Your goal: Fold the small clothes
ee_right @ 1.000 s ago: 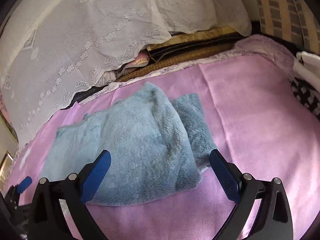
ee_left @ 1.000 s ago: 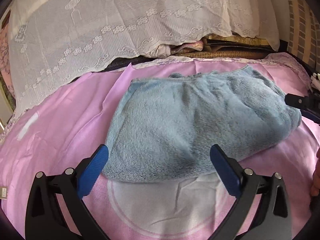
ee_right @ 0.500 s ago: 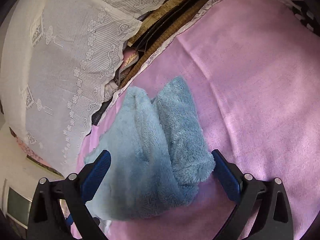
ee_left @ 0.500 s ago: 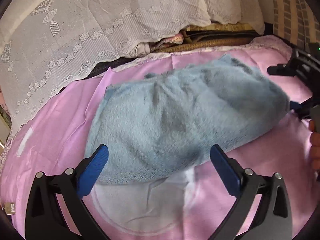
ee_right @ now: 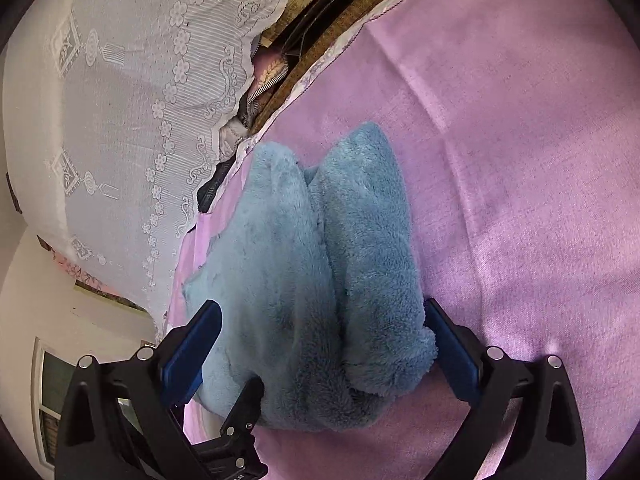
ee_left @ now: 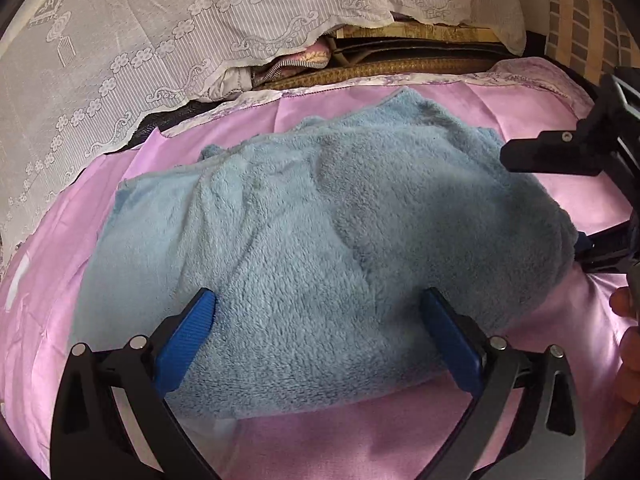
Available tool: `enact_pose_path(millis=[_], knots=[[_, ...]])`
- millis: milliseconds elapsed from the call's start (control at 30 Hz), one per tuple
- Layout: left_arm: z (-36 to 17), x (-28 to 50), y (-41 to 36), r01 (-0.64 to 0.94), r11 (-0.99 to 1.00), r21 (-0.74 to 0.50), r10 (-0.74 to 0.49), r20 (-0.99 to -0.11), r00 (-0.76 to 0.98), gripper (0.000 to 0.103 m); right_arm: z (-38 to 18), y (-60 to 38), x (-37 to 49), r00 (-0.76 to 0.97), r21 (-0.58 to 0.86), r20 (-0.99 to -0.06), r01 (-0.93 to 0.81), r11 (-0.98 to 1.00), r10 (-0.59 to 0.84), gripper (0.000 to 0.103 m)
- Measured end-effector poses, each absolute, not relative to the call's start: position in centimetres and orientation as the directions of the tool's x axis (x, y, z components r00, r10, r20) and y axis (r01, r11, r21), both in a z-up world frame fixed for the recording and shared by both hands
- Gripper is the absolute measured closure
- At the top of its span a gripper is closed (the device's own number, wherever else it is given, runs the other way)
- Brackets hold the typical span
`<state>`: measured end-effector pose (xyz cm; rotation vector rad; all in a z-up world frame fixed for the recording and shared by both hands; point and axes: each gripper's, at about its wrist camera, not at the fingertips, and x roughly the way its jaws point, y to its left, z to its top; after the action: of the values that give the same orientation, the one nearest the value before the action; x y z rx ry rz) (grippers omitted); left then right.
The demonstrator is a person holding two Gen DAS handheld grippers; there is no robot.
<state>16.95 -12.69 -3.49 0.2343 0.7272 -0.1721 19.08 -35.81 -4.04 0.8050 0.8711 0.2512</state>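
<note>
Moved since a second ago: we bring both claws in on the blue fleece garment [ee_left: 320, 248], bunched on the pink sheet [ee_left: 460, 440]. Left claw [ee_left: 320, 340]: wide open, straddling its near hem. Right claw [ee_right: 320, 344]: wide open around the doubled end, gripping nothing. Fold pending. Containers: none seen.

Left gripper [ee_left: 320, 328]: jaws spread wide, blue pads [ee_left: 186, 340] apart, nothing clamped.
Right gripper [ee_right: 322, 338]: jaws spread wide, rolled sideways.
Bare fingers [ee_left: 628, 344]: visible beside right gripper.
</note>
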Motion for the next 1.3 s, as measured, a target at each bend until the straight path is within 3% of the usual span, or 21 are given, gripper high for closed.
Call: enact_pose_path(millis=[233, 367, 467, 600, 933, 967, 1033, 1133, 1300], knots=[[-0.8, 16.5, -7.2, 0.127, 0.992, 0.016, -0.092, -0.603, 0.792, 0.004, -4.0, -35.1, 18.4, 0.669, 0.665, -0.586, 0.076, 0.743, 0.457, 0.003], [-0.9, 18.8, -4.7, 0.036, 0.998, -0.053, -0.061, -0.632, 0.772, 0.004, -3.9, -34.1, 18.5, 0.674, 0.611, -0.614, 0.075, 0.788, 0.411, 0.003], [-2.0, 20.4, -4.6, 0.064, 0.993, -0.097, -0.113, -0.678, 0.727, 0.004, -3.9, -33.3, 18.8, 0.682, 0.560, -0.635, 0.081, 0.824, 0.364, 0.003], [-3.4, 21.2, -6.3, 0.088, 0.996, 0.012, -0.054, -0.704, 0.709, 0.004, -4.0, -32.5, 19.2, 0.688, 0.508, -0.648, 0.072, 0.858, 0.326, 0.003], [-4.0, 21.4, -6.1, 0.076, 0.997, 0.002, -0.052, -0.714, 0.698, 0.004, -3.7, -31.4, 19.3, 0.709, 0.479, -0.640, 0.066, 0.875, 0.296, 0.003], [-4.0, 21.4, -6.0, 0.076, 0.997, -0.001, -0.054, -0.714, 0.698, 0.004, -3.6, -31.6, 19.1, 0.718, 0.502, -0.622, 0.058, 0.863, 0.313, 0.005], [-4.0, 21.5, -6.1, 0.076, 0.997, 0.005, -0.050, -0.713, 0.699, 0.004, -3.8, -32.0, 19.0, 0.723, 0.542, -0.601, 0.054, 0.838, 0.341, 0.042], [-4.0, 21.6, -6.0, 0.077, 0.997, 0.002, -0.053, -0.714, 0.698, 0.004, -3.7, -32.0, 18.7, 0.733, 0.565, -0.577, 0.039, 0.824, 0.361, 0.054], [-3.9, 21.6, -6.1, 0.077, 0.997, 0.003, -0.052, -0.714, 0.698, 0.004, -2.1, -31.3, 17.6, 0.773, 0.552, -0.531, 0.004, 0.834, 0.347, 0.064]])
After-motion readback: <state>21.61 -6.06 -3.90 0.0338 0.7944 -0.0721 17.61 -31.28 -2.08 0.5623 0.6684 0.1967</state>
